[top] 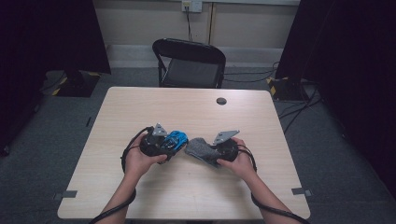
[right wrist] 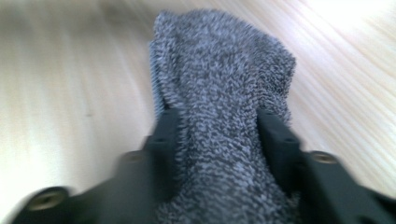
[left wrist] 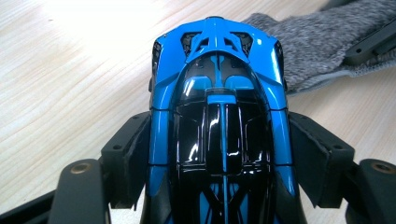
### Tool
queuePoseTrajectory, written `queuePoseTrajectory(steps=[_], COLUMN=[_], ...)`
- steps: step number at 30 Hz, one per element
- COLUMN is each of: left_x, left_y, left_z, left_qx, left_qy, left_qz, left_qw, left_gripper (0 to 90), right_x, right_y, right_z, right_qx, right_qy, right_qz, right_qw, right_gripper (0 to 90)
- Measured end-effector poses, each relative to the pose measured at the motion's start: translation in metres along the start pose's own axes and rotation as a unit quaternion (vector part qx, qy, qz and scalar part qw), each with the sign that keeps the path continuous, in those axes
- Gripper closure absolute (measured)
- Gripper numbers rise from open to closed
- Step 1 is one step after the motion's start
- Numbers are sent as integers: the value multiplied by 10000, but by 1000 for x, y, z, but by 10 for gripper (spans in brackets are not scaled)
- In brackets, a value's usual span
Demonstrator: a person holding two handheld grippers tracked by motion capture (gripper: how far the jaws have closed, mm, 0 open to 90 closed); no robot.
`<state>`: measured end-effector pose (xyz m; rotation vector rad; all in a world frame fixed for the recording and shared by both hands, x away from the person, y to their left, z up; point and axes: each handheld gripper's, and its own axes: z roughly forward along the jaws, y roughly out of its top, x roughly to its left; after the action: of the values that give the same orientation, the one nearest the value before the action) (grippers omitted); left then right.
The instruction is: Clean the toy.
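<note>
**Toy car clamped, cloth in the other jaws**

High view: the left gripper (top: 172, 144) and right gripper (top: 201, 151) meet mid-table (top: 140, 196), with free room all round.

Left gripper view: its jaws squeeze the blue toy car (left wrist: 219, 107) at its flanks; the car looks hard, glossy and slippery.

Right gripper view: the grey cloth (right wrist: 224, 93) bulges between half-open jaws, both touching it; it looks soft and light.
</note>
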<state>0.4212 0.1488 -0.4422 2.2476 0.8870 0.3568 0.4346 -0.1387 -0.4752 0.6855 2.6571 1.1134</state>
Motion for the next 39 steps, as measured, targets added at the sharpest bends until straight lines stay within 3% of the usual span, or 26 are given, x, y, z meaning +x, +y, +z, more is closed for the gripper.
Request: queuePoseTrajectory(steps=[4,7,10,17,23,24,25,29,33,39], left_x=[-1,-1,-2,-5,-9,-9,-10,-14,-19,-21], left_y=[1,1,1,6,12,13,15,22,30,42], left_z=[0,-1,-1,-4,-5,-5,-5,-4,-1,4], left_qx=[-3,8,-25,-79,-109,-111,-114,-178,-207,-112], left_qy=[-17,-15,-5,-51,-93,-118,-125,-163,-208,-186], left_qz=[24,31,11,40,31,42,34,34,75,50], left_qw=[10000,10000,10000,9999,9999,9999,9999,9997,9995,9998], left_gripper=[284,284,284,284,284,284,284,284,284,284], right_x=[-1,-2,-2,-5,-5,-5,-4,-2,1,6], right_y=[-2,-3,-4,-18,-30,-30,-29,-23,-14,2], right_z=[-3,-8,-14,-20,-13,-12,-13,-13,-12,-16], right_qx=[38,-20,28,147,417,412,408,452,213,-255], right_qy=[-204,-180,-271,-206,-301,-338,-390,-633,-702,-710], right_qz=[-18,62,-41,45,25,93,105,138,365,380], right_qw=[9998,9998,9996,9997,9987,9985,9984,9969,9966,9964], right_gripper=[363,325,308,308,383,447,579,694,719,729])
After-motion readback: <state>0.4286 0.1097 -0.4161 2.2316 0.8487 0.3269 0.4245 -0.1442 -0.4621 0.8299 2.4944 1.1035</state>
